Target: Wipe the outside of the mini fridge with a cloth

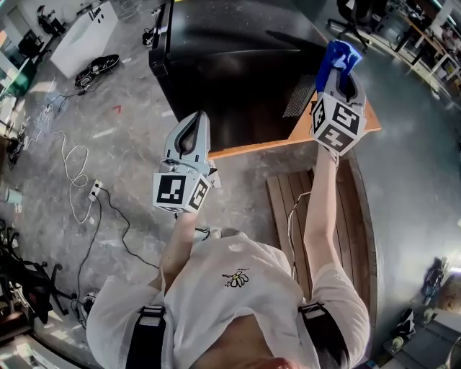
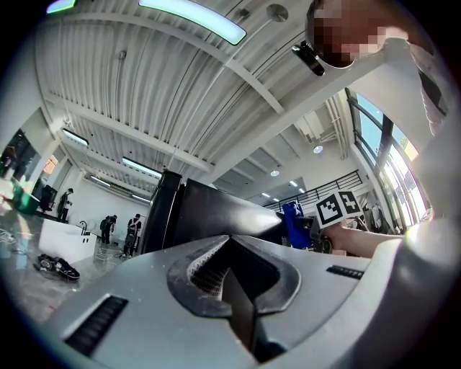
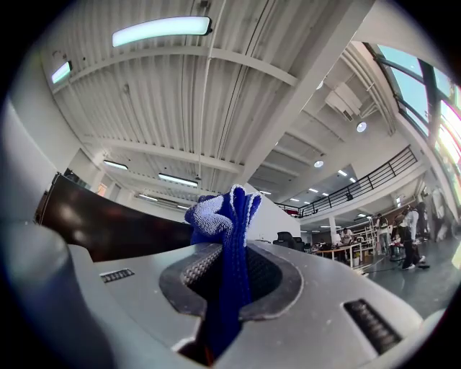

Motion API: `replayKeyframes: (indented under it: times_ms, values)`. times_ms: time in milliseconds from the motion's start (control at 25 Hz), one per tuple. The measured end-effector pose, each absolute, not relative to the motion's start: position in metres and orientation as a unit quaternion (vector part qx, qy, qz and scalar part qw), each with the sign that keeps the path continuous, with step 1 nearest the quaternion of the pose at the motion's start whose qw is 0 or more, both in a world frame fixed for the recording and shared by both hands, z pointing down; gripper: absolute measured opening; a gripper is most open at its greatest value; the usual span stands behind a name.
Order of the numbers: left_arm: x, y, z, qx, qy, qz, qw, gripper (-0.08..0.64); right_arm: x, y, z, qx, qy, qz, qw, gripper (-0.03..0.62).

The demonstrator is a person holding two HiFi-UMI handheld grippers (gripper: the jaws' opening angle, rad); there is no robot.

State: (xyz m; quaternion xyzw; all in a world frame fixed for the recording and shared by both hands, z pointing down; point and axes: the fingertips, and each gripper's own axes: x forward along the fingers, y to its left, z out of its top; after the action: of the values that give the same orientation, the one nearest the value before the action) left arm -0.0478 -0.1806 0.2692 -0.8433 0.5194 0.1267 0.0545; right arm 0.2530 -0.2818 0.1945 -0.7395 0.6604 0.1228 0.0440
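The black mini fridge (image 1: 230, 65) stands on a wooden board (image 1: 302, 133) ahead of me. My right gripper (image 1: 344, 72) is raised near the fridge's right side and is shut on a blue cloth (image 1: 338, 56). In the right gripper view the cloth (image 3: 225, 223) sticks up from between the jaws of the right gripper (image 3: 229, 252), with the fridge (image 3: 108, 230) dark at the left. My left gripper (image 1: 193, 124) is held lower, in front of the fridge, apart from it. Seen in its own view, the left gripper (image 2: 232, 249) is shut and holds nothing. That view also catches the fridge (image 2: 216, 216) and the cloth (image 2: 294, 223).
A slatted wooden pallet (image 1: 317, 216) lies on the floor to my right. Cables and a power strip (image 1: 94, 189) trail over the floor at the left. A white cabinet (image 1: 85, 36) stands at the far left, and office chairs (image 1: 353, 18) at the far right. Distant people (image 2: 108, 229) stand by a counter.
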Motion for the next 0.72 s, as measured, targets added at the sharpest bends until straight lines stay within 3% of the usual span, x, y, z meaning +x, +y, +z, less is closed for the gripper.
replayKeyframes:
  times_ms: [360,720]
  values:
    - [-0.065,-0.176,0.270,-0.840,0.526,0.126,0.052,0.005,0.258,-0.267,0.191,-0.760,0.636,0.115,0.066,0.061]
    - [-0.093,-0.174,0.268,-0.831,0.539,0.129,0.055,0.005,0.129,-0.215,0.174,-0.641,0.749,0.103,0.133,0.061]
